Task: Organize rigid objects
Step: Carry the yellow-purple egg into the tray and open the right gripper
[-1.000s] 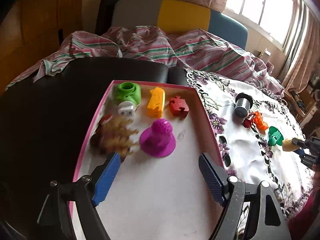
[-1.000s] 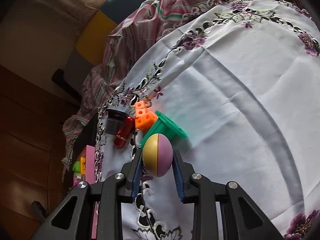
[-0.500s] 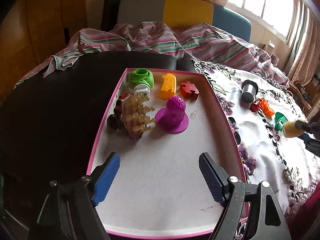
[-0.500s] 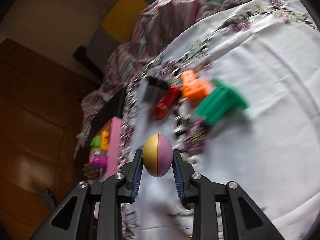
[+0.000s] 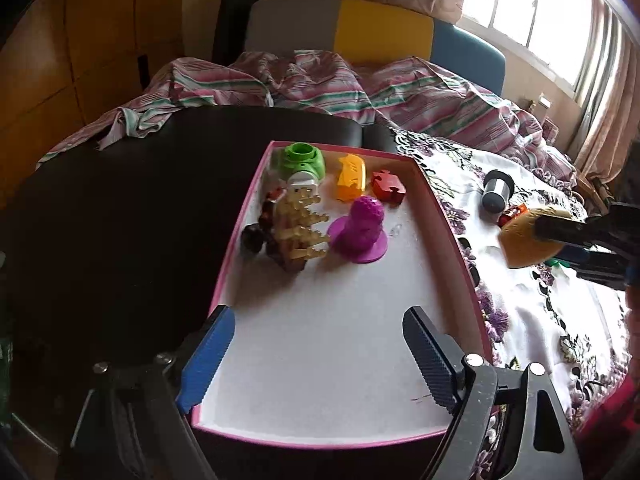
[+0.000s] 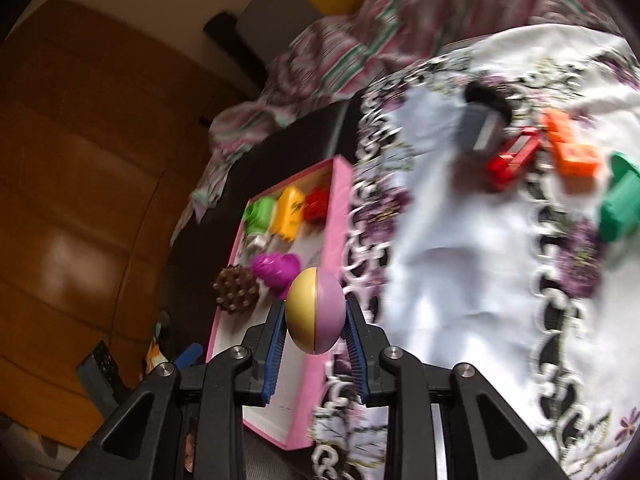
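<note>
My right gripper point(image 6: 315, 332) is shut on a yellow-and-lilac egg point(image 6: 315, 310), held in the air beside the right wall of the pink box point(image 6: 340, 208). The egg also shows in the left wrist view point(image 5: 524, 240), right of the pink box point(image 5: 452, 232). My left gripper point(image 5: 316, 356) is open and empty over the box's near white floor. In the box stand a purple toy point(image 5: 360, 228), a brown spiky toy point(image 5: 296, 236), a green piece point(image 5: 302, 160), a yellow piece point(image 5: 352, 176) and a red puzzle piece point(image 5: 387, 186).
On the flowered cloth point(image 6: 460, 280) lie a black-and-silver cylinder point(image 6: 480, 124), a red piece point(image 6: 514, 156), an orange block point(image 6: 572, 148) and a green piece point(image 6: 620, 196). A black tabletop point(image 5: 120, 220) lies left of the box. Striped bedding point(image 5: 320, 84) is behind.
My right gripper has carried the egg left, away from the loose toys to the box's right wall. My left gripper has drawn back toward the box's near end, still open.
</note>
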Available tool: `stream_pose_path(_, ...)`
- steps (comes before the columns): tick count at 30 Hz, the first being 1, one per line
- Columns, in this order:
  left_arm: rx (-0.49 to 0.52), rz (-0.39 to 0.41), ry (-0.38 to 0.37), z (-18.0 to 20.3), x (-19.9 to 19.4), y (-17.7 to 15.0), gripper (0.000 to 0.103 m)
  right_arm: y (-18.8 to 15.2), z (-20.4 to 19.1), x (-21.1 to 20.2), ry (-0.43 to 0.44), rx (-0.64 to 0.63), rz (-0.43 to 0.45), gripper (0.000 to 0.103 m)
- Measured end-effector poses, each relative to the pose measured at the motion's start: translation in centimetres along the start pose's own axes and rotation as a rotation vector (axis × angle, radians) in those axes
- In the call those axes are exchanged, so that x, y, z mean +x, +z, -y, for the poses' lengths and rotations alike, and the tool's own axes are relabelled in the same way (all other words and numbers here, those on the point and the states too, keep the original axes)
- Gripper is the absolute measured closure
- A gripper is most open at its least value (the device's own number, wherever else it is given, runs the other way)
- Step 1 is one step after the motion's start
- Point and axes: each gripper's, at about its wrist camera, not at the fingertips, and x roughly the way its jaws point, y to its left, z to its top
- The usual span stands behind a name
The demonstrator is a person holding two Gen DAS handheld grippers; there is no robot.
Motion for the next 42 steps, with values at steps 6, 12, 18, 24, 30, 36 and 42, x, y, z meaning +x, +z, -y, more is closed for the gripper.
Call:
stream_pose_path(6, -0.038, 0.003, -0.004, -1.3, -0.4, -0.5, 0.016, 0.6, -3.6, 3.3, -0.080, -0.139, -0.096, 0.075)
stream_pose_path(12, -0.053, 0.007, -0.003, -2.1, -0.6, -0.8, 0.016, 1.6, -4.7, 6.6, -0.163, -0.198, -0.193, 0.075)
stream_pose_path(18, -0.078, 0.016, -0.001, -3.2, -1.0, -0.8, 0.015, 2.6, -6.0, 9.6, -0.238, -0.276, -0.266, 0.075)
stream_pose_path(24, -0.102, 0.016, -0.003, -4.1, -1.3, -1.0, 0.014, 4.2, -7.2, 11.1, -0.321, -0.341, -0.231, 0.073)
stream_pose_path(30, -0.112, 0.020, -0.006, -4.6, -1.5, -1.2, 0.013, 6.2, -6.8, 9.8, -0.282, -0.264, -0.131, 0.072)
stream_pose_path(36, -0.116, 0.011, -0.015, -4.3, -1.2, -1.3, 0.013, 6.4, -6.9, 8.6, -0.281, -0.261, -0.073, 0.072)
stream_pose_path(42, -0.104, 0.007, -0.012, -3.8, -1.1, -1.3, 0.012, 5.4, -7.0, 8.2, -0.279, -0.283, -0.062, 0.072)
